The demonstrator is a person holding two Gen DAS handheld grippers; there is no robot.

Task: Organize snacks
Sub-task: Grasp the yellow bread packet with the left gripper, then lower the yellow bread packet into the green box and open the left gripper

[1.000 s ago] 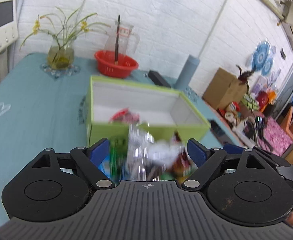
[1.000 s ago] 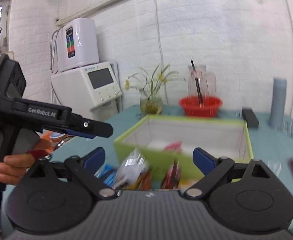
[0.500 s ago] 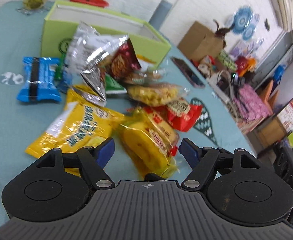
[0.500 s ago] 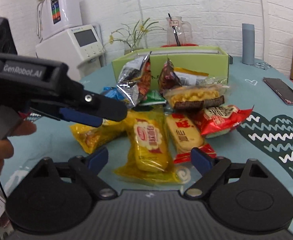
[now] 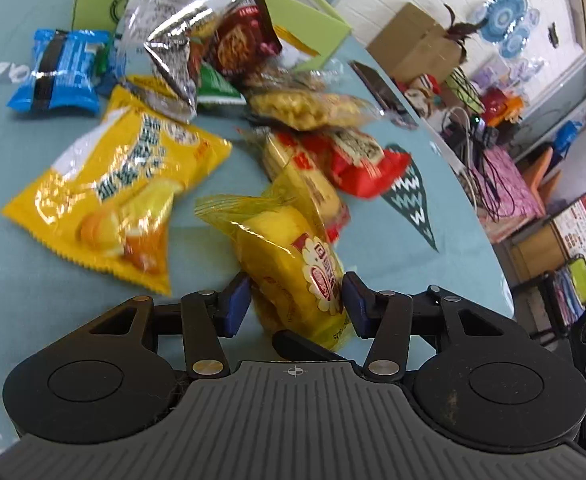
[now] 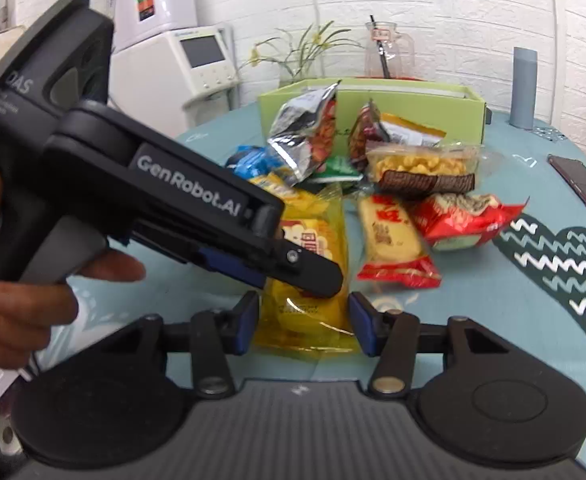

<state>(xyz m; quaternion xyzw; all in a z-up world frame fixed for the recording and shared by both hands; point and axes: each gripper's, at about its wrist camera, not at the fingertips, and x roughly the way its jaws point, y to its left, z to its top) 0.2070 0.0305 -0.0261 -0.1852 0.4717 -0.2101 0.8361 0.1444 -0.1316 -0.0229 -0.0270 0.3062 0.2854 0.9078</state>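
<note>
A yellow cake packet lies nearest on the teal table, in front of a heap of snack bags. My left gripper has its jaws closing, and both blue pads touch the packet's sides. In the right wrist view the same packet sits between the pads of my right gripper, whose jaws are also closing onto its near end. One of the left gripper's fingers crosses over the packet there, held by a person's hand. The green box stands open behind the heap.
A big yellow chip bag and a blue pack lie to the left. A second cake, a red packet, a popcorn bag and silver bags lie behind. A phone rests at the right.
Both grippers came down from the green box to the yellow cake packet. Their jaws narrowed from wide open to touching the packet, and the left gripper now crosses it.
</note>
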